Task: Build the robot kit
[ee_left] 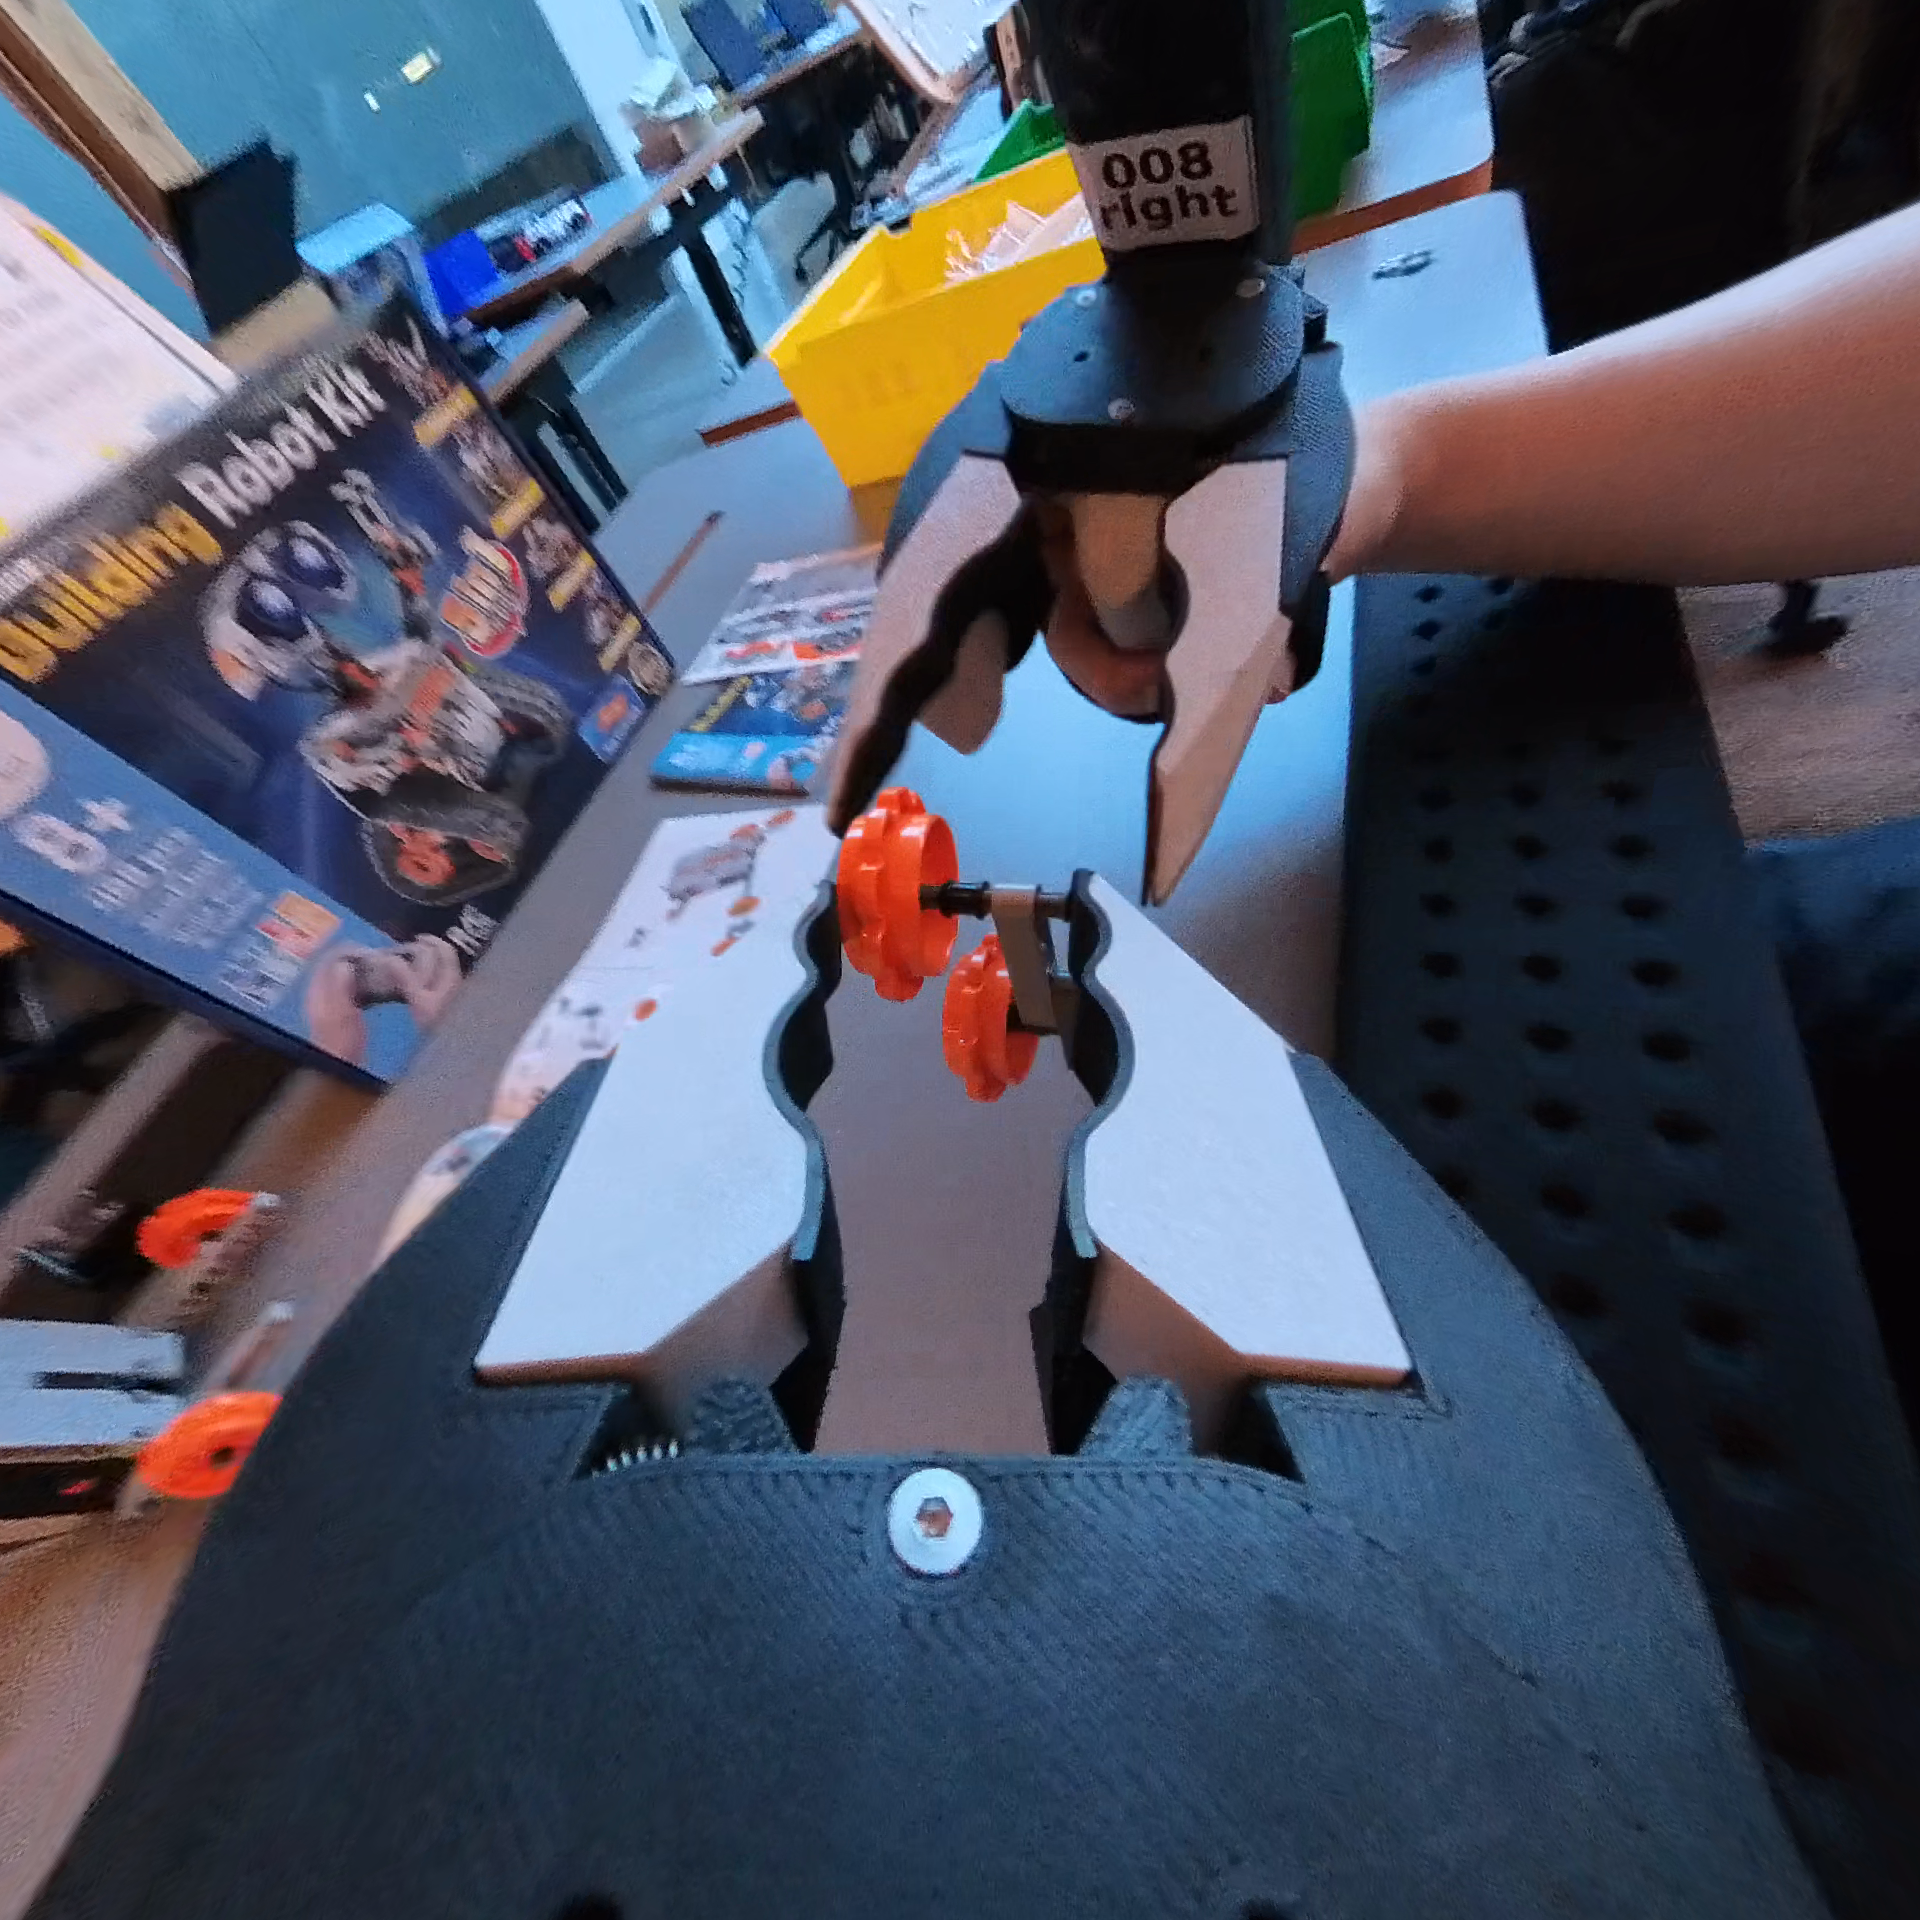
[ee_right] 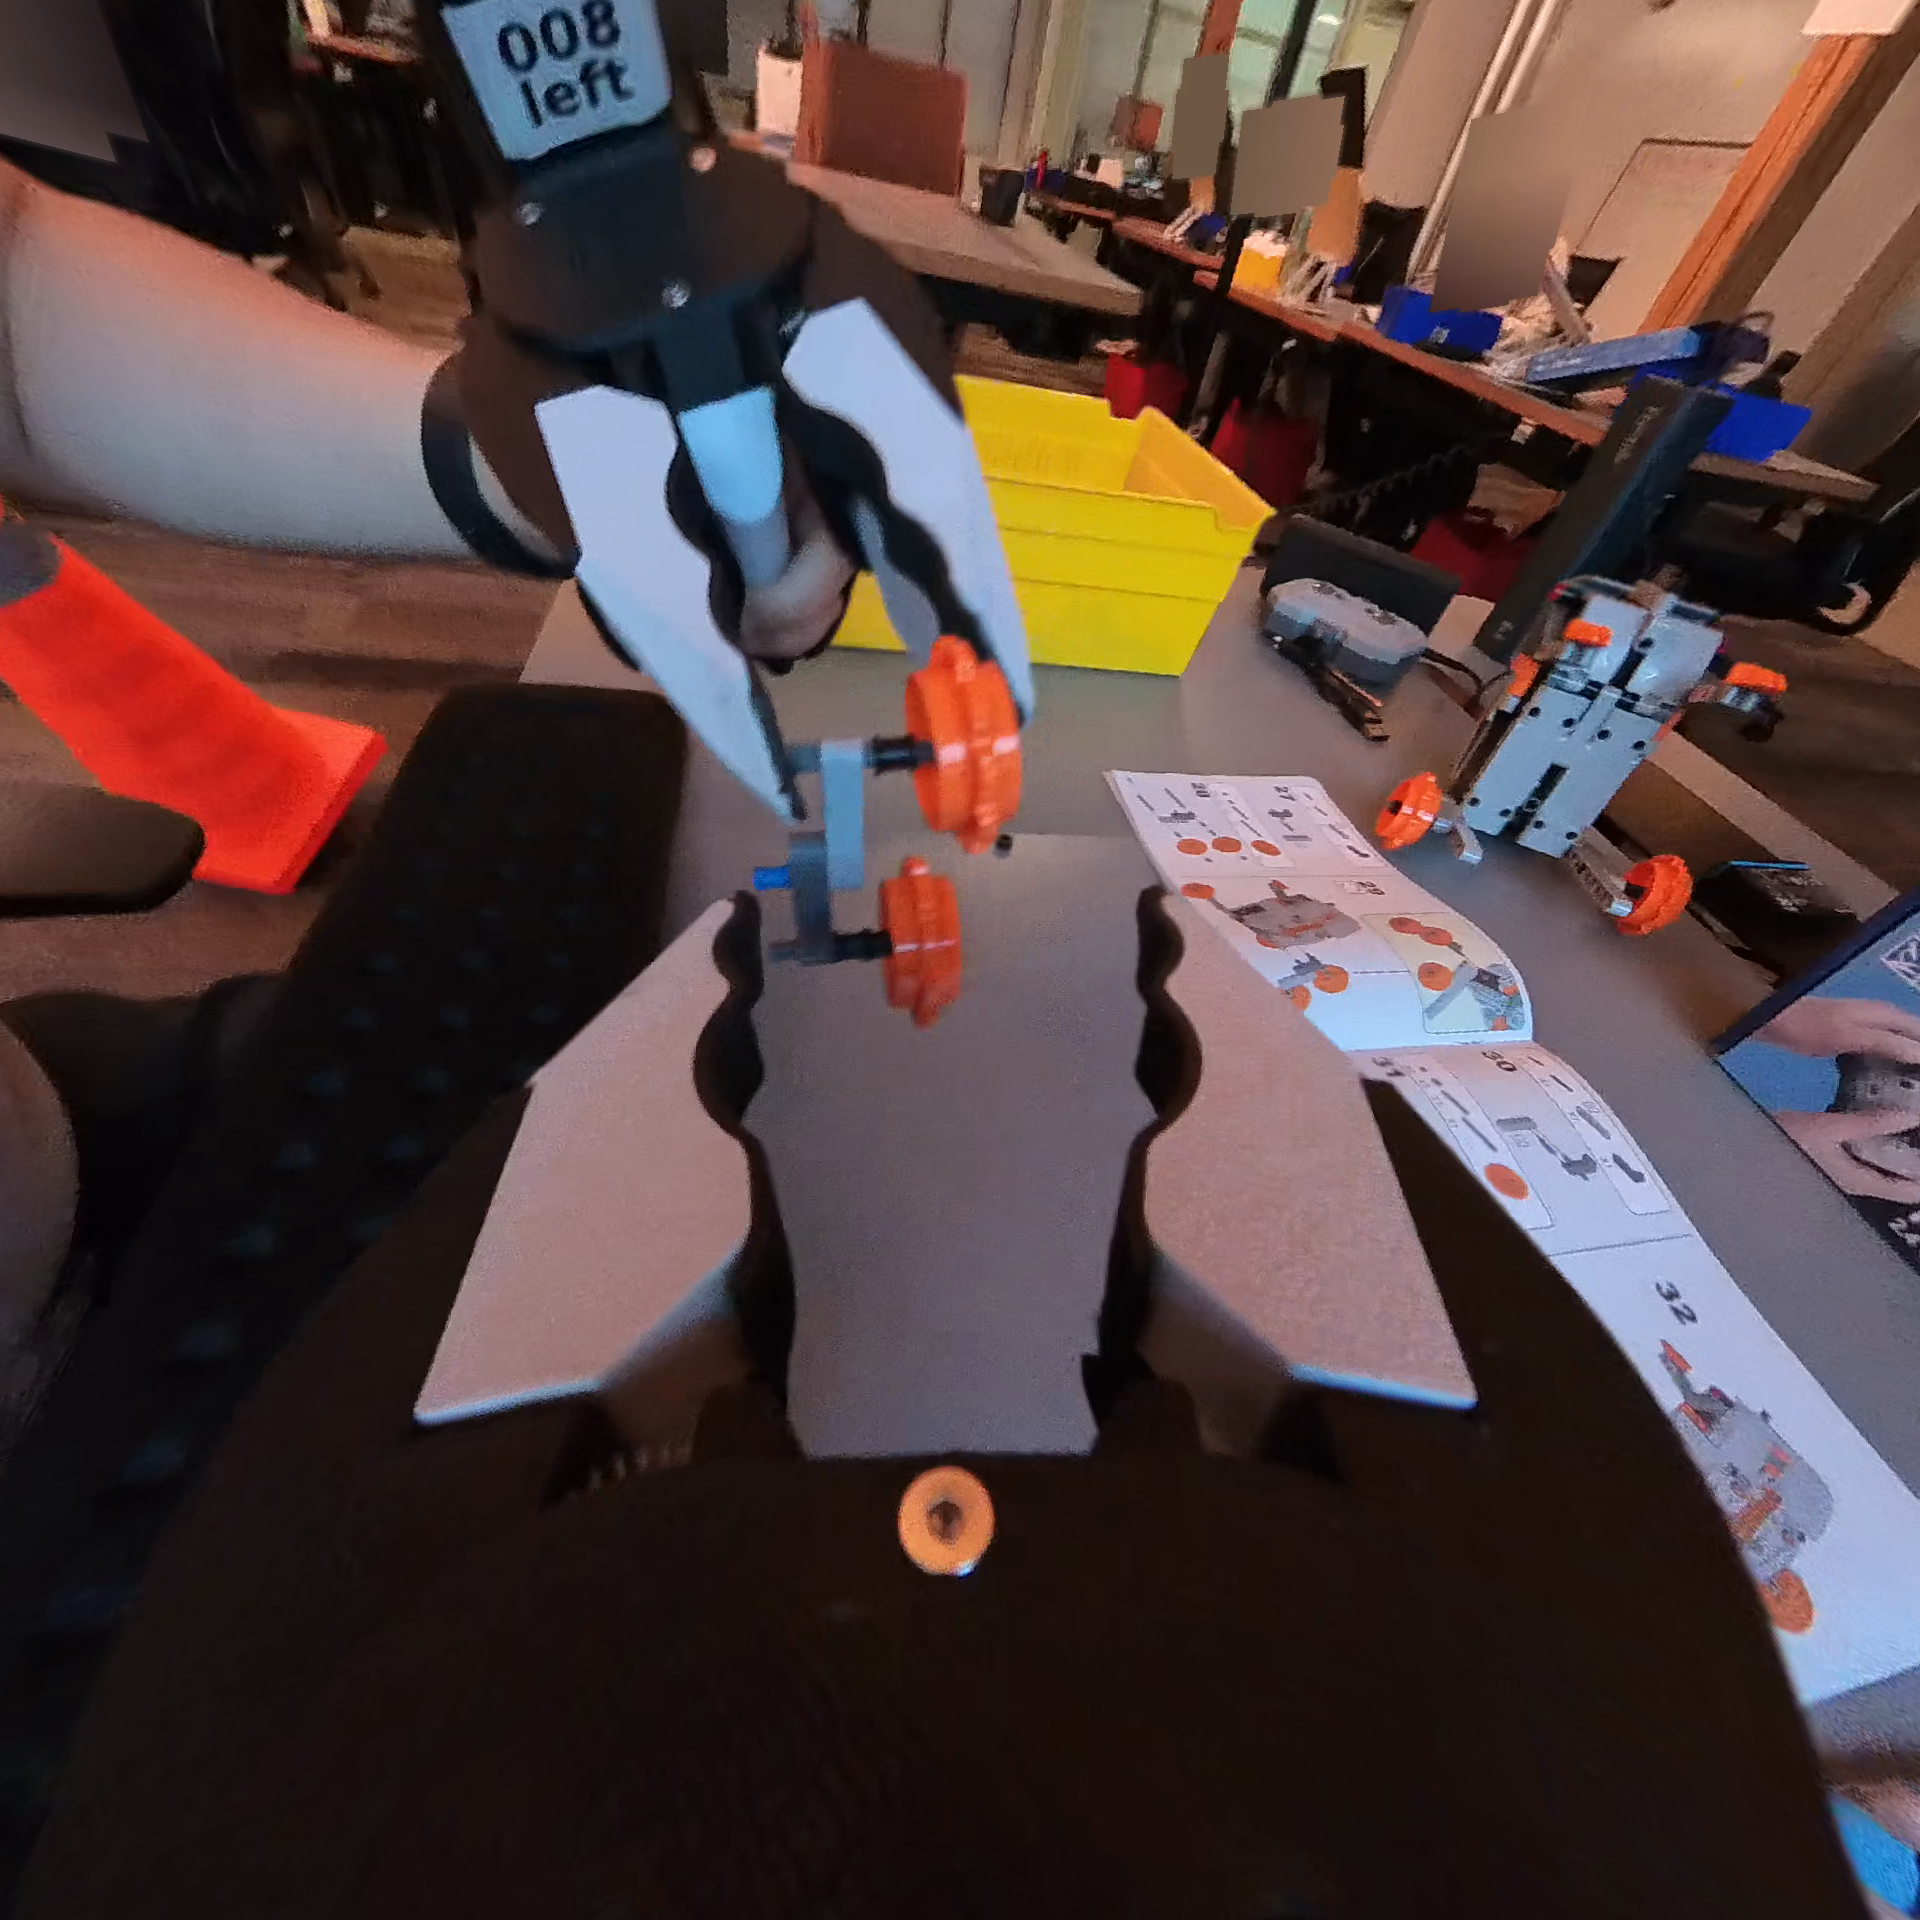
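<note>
My left gripper (ee_left: 951, 904) is shut on a small assembly (ee_left: 1023, 961): a grey beam with two black axles, each carrying an orange wheel (ee_left: 896, 902). It holds the assembly above the grey table. In the right wrist view the left gripper (ee_right: 894, 753) comes in from the upper left with the assembly (ee_right: 844, 831) at its tips. My right gripper (ee_right: 945, 909) is open and empty. In the left wrist view the right gripper (ee_left: 1003, 847) reaches down from above, with one fingertip at the upper orange wheel. A person's hand holds each gripper.
An open instruction booklet (ee_right: 1340, 925) lies on the table beside a partly built grey model with orange wheels (ee_right: 1590, 717). A yellow bin (ee_right: 1122, 520) stands behind. The kit box (ee_left: 343, 644) leans at the left. A black perforated mat (ee_left: 1538, 935) lies alongside. The tips of both grippers are at nearly the same place.
</note>
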Demonstrator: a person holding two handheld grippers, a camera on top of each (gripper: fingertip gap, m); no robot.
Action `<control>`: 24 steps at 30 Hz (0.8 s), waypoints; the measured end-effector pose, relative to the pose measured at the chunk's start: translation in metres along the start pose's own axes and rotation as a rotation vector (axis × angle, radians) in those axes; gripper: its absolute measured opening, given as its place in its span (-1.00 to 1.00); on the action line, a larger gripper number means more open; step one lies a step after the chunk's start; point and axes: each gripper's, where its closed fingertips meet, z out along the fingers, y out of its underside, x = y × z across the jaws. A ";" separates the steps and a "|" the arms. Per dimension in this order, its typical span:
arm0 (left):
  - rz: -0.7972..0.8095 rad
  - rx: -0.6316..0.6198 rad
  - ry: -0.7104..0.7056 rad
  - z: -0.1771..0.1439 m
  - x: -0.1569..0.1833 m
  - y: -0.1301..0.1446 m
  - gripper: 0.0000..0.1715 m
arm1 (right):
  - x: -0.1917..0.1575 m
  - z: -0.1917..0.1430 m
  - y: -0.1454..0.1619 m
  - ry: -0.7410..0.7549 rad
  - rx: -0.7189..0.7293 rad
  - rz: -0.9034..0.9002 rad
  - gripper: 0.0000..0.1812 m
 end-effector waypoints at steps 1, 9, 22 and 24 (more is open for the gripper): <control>-0.032 -0.006 0.014 0.002 0.000 0.006 -0.52 | 0.002 0.003 0.002 -0.007 -0.001 0.015 -0.19; -0.169 0.022 0.083 0.020 0.000 0.031 -0.51 | -0.012 0.028 0.037 -0.277 -0.065 0.272 -0.59; -0.041 -0.043 -0.030 0.035 -0.001 0.076 -0.50 | 0.009 0.027 0.078 -0.116 -0.249 0.241 -0.69; -0.029 -0.066 -0.024 0.035 0.002 0.080 -0.50 | 0.007 0.023 0.080 -0.107 -0.261 0.261 -0.70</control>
